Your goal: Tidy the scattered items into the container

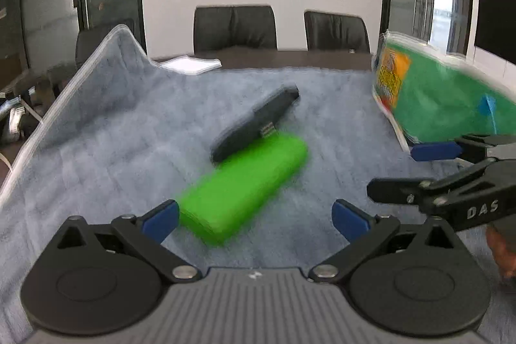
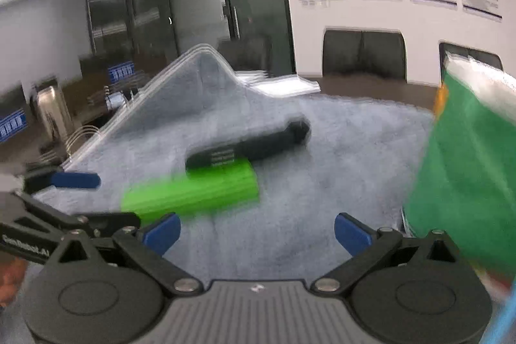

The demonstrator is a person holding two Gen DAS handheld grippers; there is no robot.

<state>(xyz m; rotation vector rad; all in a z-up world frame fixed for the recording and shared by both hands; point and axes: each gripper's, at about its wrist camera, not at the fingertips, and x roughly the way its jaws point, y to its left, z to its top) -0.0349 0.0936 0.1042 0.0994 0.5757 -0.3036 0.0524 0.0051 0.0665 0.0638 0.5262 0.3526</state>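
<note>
A bright green oblong case (image 1: 245, 186) (image 2: 193, 192) lies on a grey-blue plush cloth (image 1: 96, 134) (image 2: 322, 150) with white trim. A black flat device (image 1: 258, 121) (image 2: 251, 147) rests against the case's far end. A green snack packet (image 1: 445, 99) (image 2: 467, 166) stands tilted at the right. My left gripper (image 1: 254, 221) (image 2: 109, 199) is open, just short of the case's near end. My right gripper (image 2: 256, 231) (image 1: 396, 171) is open too, with nothing between its fingers. The packet is beside its right finger. Both views are motion-blurred.
The cloth's left corner (image 1: 122, 37) is raised like a wall. White papers (image 1: 190, 64) lie on the dark table beyond it. Two black chairs (image 1: 234, 28) (image 1: 337, 31) stand against the far wall. A hand (image 1: 503, 253) holds the right gripper.
</note>
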